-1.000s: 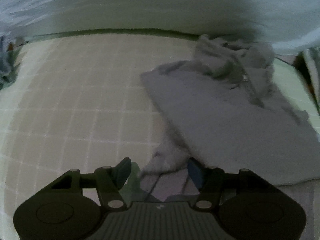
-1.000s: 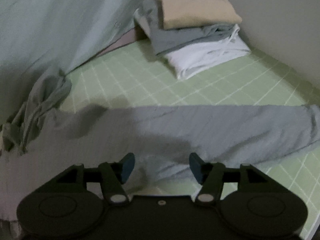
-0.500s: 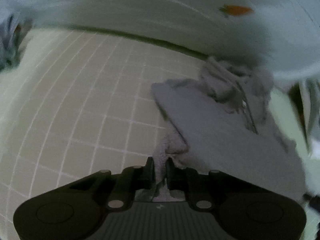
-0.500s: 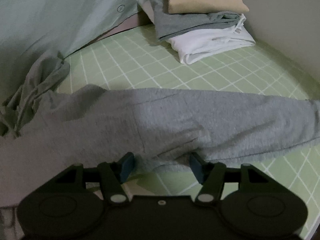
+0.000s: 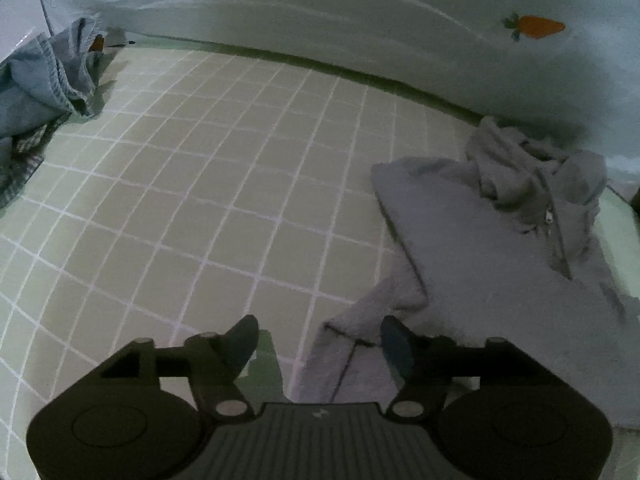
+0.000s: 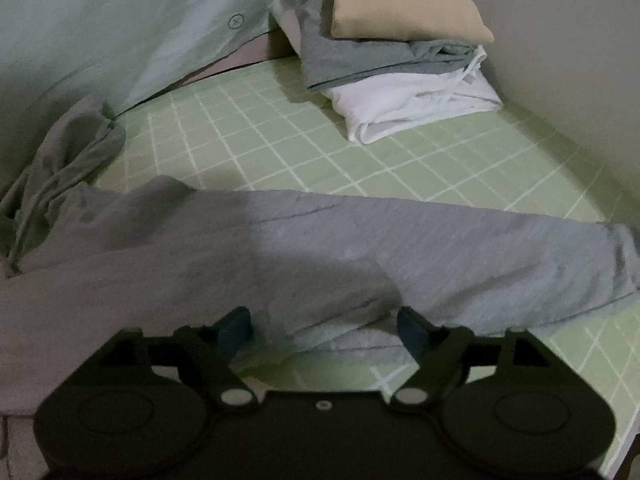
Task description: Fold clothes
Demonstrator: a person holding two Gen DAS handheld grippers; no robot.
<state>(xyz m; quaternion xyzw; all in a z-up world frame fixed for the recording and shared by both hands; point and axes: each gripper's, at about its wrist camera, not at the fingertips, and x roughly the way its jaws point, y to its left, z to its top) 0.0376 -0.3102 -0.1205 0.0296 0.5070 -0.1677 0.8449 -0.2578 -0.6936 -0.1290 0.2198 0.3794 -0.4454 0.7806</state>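
Where the left wrist view looks across the green checked sheet (image 5: 224,200), the left gripper (image 5: 320,344) hangs low with its fingers (image 5: 240,340) spread wide and released, holding nothing. A bunched sleeve end of the grey hoodie (image 5: 500,264) lies between them, nearer the right-hand finger. The hoodie's body lies flat at the right of the view, its hood crumpled at the far end against a pale quilt (image 5: 320,28) printed with a carrot. A heap of blue denim (image 5: 44,76) sits at the far left edge, well apart from the hoodie.

In the right wrist view, the right gripper (image 6: 326,330) also has its fingers (image 6: 412,332) parted and empty, poised just above the lower edge of the grey hoodie (image 6: 320,248). One sleeve stretches straight out to the right across the sheet (image 6: 440,168). Beyond it, near the wall, stands a stack of folded clothes (image 6: 400,52): tan on top, grey beneath, white at the bottom.
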